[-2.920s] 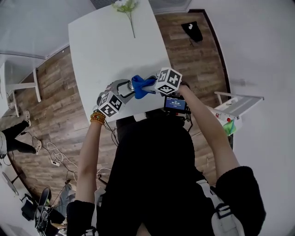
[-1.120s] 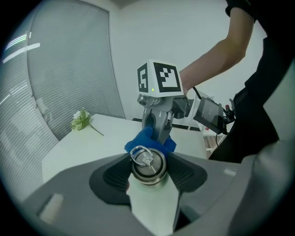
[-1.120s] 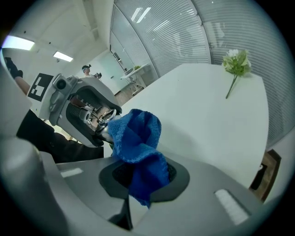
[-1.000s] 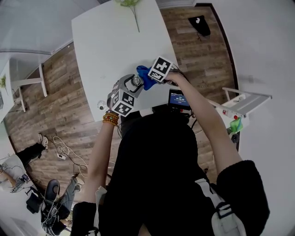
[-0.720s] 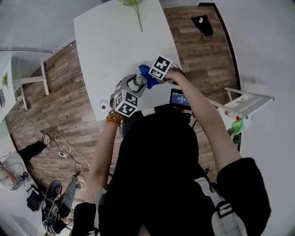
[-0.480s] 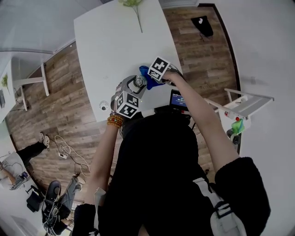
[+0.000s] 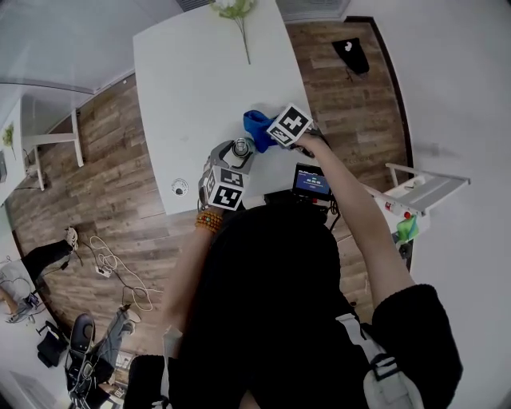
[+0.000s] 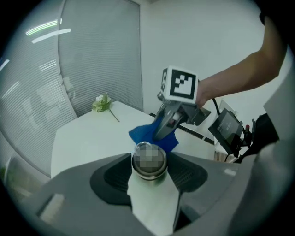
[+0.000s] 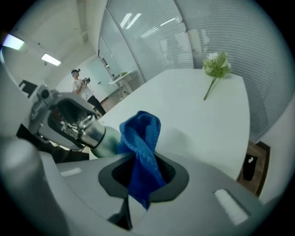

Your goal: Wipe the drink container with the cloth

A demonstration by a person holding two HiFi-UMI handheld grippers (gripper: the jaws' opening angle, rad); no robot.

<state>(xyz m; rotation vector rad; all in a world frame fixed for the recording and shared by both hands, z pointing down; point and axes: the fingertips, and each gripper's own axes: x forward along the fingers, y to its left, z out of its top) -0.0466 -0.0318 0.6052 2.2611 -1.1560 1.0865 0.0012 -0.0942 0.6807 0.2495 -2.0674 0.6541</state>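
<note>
Steel drink bottle (image 8: 149,160) is clamped upright in my left hand-held gripper (image 8: 148,173) near the counter (image 9: 198,124) edge, steadied so my right hand-held gripper (image 9: 144,174), pinching the blue cloth (image 9: 140,133), can rub its side.

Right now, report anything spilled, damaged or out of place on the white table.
No spill or damage shows. A small round grey object lies alone near the edge of the white table, and a white-flowered green stem lies flat at the far end.
</note>
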